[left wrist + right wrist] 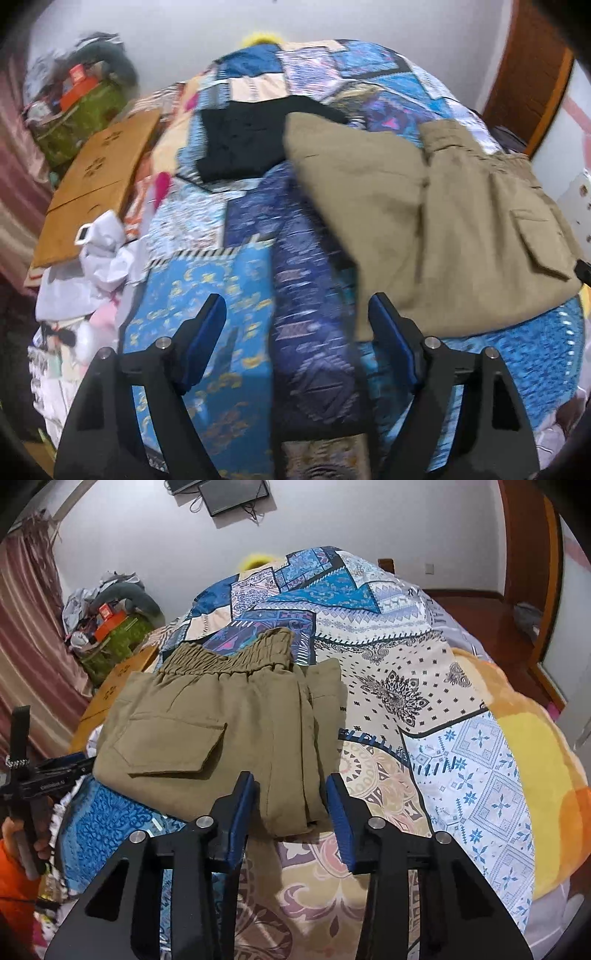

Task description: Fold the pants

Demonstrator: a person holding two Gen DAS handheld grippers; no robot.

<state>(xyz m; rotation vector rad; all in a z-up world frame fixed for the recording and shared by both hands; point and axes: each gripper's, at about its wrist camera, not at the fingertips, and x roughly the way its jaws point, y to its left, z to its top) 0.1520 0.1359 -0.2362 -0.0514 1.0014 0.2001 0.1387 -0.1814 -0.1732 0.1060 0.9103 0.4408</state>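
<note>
Patchwork blue bedding (207, 229) fills the left wrist view; the left gripper (297, 325) hangs wide open over it, empty. Khaki cargo pants (443, 221) lie to its right, doubled over, beside a black folded garment (243, 144); motion blur smears the detail.

From the right wrist, the pants (207, 716) look folded into a compact stack, waistband (221, 657) farthest. The right gripper (291, 805) straddles the near corner, pads apparently not yet pinching. One more fold probably remains; the legs are hidden underneath.
</note>
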